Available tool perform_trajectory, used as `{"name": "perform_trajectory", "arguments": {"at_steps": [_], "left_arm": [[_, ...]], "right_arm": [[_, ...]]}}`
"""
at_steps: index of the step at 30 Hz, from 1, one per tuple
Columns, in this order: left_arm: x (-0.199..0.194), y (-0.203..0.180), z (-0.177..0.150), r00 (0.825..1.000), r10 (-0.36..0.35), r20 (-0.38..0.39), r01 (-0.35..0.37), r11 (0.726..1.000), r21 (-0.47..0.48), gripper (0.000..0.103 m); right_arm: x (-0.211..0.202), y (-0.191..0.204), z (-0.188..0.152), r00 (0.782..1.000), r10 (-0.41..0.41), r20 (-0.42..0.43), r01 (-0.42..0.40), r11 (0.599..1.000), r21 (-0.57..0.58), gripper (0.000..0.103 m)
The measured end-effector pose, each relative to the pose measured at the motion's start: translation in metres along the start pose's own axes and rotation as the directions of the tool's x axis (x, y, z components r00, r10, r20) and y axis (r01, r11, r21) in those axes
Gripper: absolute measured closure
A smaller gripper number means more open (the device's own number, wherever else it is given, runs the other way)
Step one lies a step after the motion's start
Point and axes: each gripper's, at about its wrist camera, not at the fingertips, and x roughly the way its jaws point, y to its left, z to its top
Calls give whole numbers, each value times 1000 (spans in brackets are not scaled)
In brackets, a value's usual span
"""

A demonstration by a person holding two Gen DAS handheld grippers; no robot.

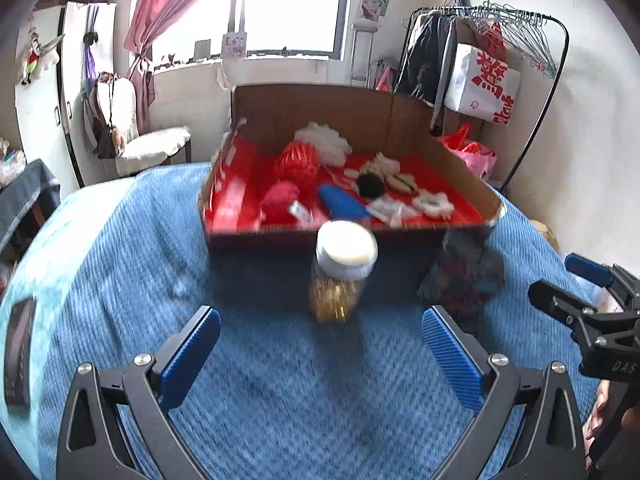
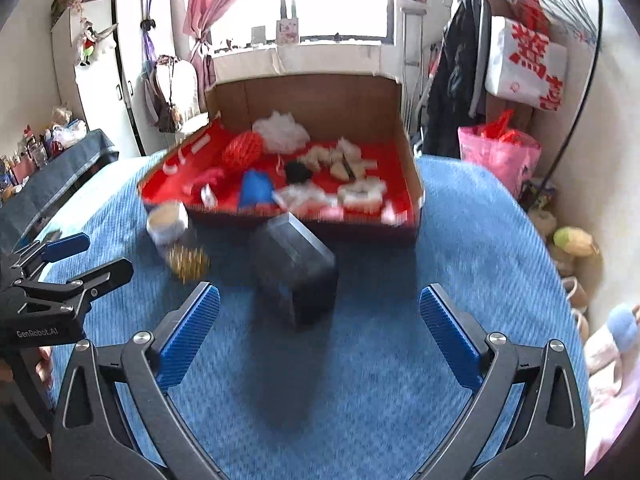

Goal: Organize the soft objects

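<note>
1. Your left claw (image 1: 320, 344) and right claw (image 2: 320, 320), bottom of frame, are released, grasping nothing.
2. Mid-frame on the bed (image 1: 120, 260): jar (image 1: 340, 268), dark box (image 2: 296, 268).
3. Upper centre: soft objects (image 1: 296, 184) lie in the red tray (image 1: 472, 216). Step unclear: sorting either pending or done.

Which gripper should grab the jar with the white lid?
Probably the left gripper: the jar stands straight ahead between its open fingers. For the right gripper, the jar sits off to the left.
</note>
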Motion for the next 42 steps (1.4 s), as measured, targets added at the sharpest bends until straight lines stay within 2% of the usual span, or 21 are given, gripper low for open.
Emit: {"name": "perform_trajectory", "arguments": {"at_steps": [5,11,12,19,42], "left_arm": [[10,-6,-29,998,22,-58,-22,1000,0,0],[45,-8,-55,983,50,-175,-52,999,-7,0],[48,-9,-58,983,72,-172,-72,997,8,0],[50,-17,-60,982,112,-153,-110,994,25,0],[49,-18,-60,983,102,-150,-100,995,22,0]], "right_arm": [[14,1,-32,997,-17,-78,17,1000,6,1],[49,1,-58,977,-56,-204,60,998,11,1],[54,0,-61,974,-66,-217,70,997,11,0],[57,-2,-65,975,-82,-205,89,996,24,0],[56,-6,-66,979,-72,-192,81,996,40,0]]}}
